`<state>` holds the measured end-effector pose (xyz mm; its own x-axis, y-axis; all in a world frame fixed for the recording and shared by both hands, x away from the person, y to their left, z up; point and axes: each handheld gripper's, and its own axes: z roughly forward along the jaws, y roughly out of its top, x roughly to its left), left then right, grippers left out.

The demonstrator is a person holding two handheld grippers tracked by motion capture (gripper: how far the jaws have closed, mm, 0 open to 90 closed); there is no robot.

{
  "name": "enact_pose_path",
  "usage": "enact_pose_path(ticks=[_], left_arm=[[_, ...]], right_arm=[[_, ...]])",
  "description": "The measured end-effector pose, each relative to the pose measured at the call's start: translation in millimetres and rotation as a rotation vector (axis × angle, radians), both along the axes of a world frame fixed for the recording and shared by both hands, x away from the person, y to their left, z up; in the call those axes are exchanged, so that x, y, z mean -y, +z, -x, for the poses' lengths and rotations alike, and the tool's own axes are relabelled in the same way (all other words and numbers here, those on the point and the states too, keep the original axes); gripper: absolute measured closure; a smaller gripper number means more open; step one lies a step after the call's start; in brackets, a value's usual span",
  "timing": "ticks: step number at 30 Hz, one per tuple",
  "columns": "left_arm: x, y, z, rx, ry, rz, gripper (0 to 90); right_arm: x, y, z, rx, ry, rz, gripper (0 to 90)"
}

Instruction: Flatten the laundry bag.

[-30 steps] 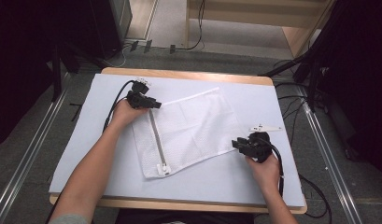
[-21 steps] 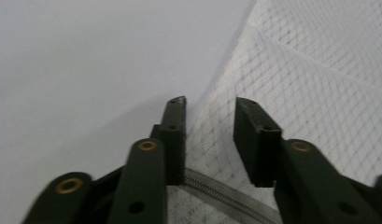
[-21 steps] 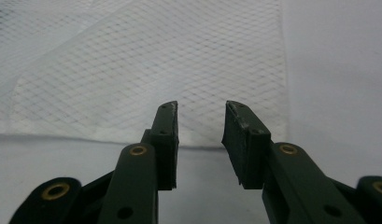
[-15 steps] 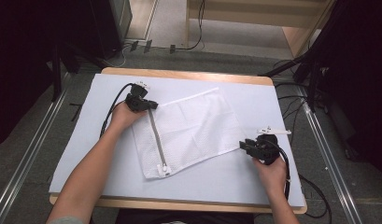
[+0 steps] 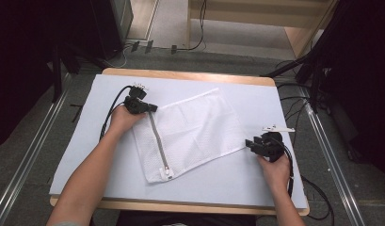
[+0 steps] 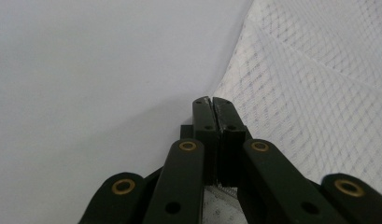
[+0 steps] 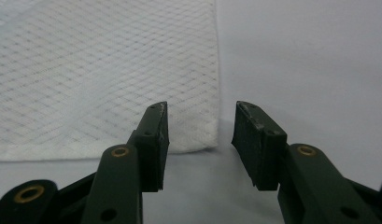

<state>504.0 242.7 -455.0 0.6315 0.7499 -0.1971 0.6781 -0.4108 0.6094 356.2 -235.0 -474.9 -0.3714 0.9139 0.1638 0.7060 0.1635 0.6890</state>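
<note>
A white mesh bag (image 5: 195, 127) lies flat on the white table top (image 5: 256, 94), its zipper (image 5: 159, 146) running down its left side. My left gripper (image 5: 151, 108) is at the bag's far left corner. Its jaws have just been closing and are shut (image 6: 212, 100) on the mesh bag (image 6: 310, 93), with fabric pinched between them. My right gripper (image 5: 250, 142) sits just off the bag's near right corner. Its jaws (image 7: 200, 116) have just been opening, and the bag's corner (image 7: 193, 135) lies on the table ahead of the gap, untouched.
The table's wooden edge (image 5: 190, 75) runs along the far side, with a metal rail (image 5: 35, 150) down its left flank. A black cable (image 5: 110, 113) trails from the left gripper. Bare white surface lies in front of the bag and to its right.
The right gripper has drawn slightly right, off the bag's corner, and its jaws stand wider. The left gripper's jaws have closed on the bag's far left corner; that hand stayed put.
</note>
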Motion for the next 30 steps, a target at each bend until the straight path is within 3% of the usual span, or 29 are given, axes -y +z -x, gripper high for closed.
enact_pose_path(ticks=[5, 7, 11, 13, 16, 24, 30], left_arm=[[-0.7, 0.5, 1.4, -0.002, -0.002, -0.007, 90.0], [-0.4, 0.7, 1.8, -0.001, 0.001, -0.008, 90.0], [-0.4, 1.6, 2.4, -0.005, 0.002, -0.017, 90.0], [-0.6, 2.2, 3.1, -0.012, 0.009, -0.017, 90.0], [-3.3, 4.3, 5.4, -0.023, 0.020, -0.026, 90.0], [-15.0, 7.6, 24.0, -0.045, 0.028, -0.015, 90.0], [-21.9, 10.7, 41.9, -0.037, 0.042, -0.009, 90.0]], right_arm=[[-11.6, -2.4, -0.3, 0.029, 0.013, 0.069, 58.9], [-15.9, -1.9, 1.7, 0.037, 0.027, 0.095, 66.5], [-18.6, -0.9, 0.7, 0.012, 0.031, 0.069, 85.1], [-17.2, -0.5, -2.5, 0.000, 0.039, 0.060, 88.9], [-16.7, 2.4, -8.0, -0.026, 0.027, 0.053, 89.7], [-15.8, 8.6, -32.5, -0.020, 0.017, 0.047, 89.7], [-11.3, 14.8, -56.0, -0.003, 0.006, 0.000, 89.7]])
